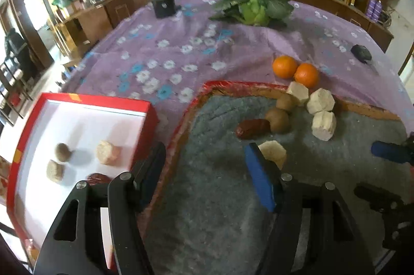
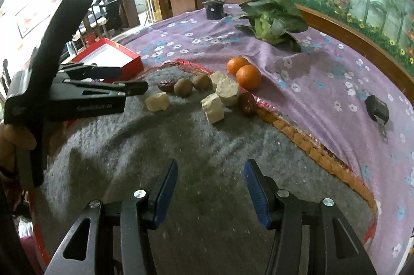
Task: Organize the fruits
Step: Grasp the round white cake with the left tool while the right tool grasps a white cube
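My left gripper [image 1: 207, 166] hangs open over the grey mat [image 1: 220, 210], with nothing between its fingers. A pale chunk [image 1: 274, 153] lies just right of its blue-padded finger. Further back on the mat lie two kiwis [image 1: 279, 119], a red date [image 1: 252, 128] and more pale chunks [image 1: 320, 100]. Two oranges [image 1: 284, 66] sit on the purple cloth behind the mat. The red box [image 1: 152, 117] at the left holds a kiwi [image 1: 63, 152], two pale chunks [image 1: 107, 152] and a date [image 1: 97, 178]. My right gripper [image 2: 211, 184] is open and empty above bare mat [image 2: 207, 145], short of the fruit pile [image 2: 227, 91].
A leafy vegetable [image 1: 253, 3] and a black cup [image 1: 163, 6] stand at the back of the flowered cloth [image 1: 168, 55]. A small black object [image 2: 377, 108] lies at the right. Wooden shelves with bottles line the far left, where a person [image 2: 107, 3] stands.
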Available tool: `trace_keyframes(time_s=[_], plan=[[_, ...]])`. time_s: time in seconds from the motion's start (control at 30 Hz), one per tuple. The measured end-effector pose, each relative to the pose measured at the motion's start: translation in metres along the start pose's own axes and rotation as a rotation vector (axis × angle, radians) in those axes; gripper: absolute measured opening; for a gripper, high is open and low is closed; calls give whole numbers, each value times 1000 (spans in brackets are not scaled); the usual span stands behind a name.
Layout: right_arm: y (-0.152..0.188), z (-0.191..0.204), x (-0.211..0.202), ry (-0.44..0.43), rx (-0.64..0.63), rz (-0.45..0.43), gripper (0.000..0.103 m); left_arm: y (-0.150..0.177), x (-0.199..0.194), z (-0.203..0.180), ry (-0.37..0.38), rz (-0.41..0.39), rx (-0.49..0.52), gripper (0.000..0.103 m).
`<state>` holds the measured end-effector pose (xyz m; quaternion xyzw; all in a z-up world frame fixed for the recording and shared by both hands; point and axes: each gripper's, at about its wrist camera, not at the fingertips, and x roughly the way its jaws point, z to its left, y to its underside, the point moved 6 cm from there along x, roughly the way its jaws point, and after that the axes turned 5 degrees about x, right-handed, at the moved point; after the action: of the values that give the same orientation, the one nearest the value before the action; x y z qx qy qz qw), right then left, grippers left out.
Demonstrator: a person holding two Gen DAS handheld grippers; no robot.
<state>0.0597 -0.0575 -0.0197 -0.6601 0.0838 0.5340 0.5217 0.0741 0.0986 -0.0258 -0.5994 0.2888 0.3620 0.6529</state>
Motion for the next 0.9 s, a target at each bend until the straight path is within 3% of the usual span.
trace_keyframes(time_s=[0.23, 0.33, 0.4, 0.67, 0.83, 0.9], plan=[[-22, 0, 22, 63, -39, -31, 52, -6, 6, -1, -12, 4, -29, 65], [-26, -7, 31, 56, -19, -17, 52, -3, -8, 1, 26, -35, -28, 66], [-28, -8, 35, 46, -15, -19, 52, 0, -7, -2, 81, -25, -21, 77], [-42, -8, 47, 54, -28, -43, 52, -5, -8, -12, 150, -19, -13, 77], [-38, -11, 48, 61, -38, -35, 52, 3, -15, -25, 211, -17, 80, 77], [-38, -14, 49, 49, -25, -34, 52, 3, -7, -32, 189, 4, 112, 77]])
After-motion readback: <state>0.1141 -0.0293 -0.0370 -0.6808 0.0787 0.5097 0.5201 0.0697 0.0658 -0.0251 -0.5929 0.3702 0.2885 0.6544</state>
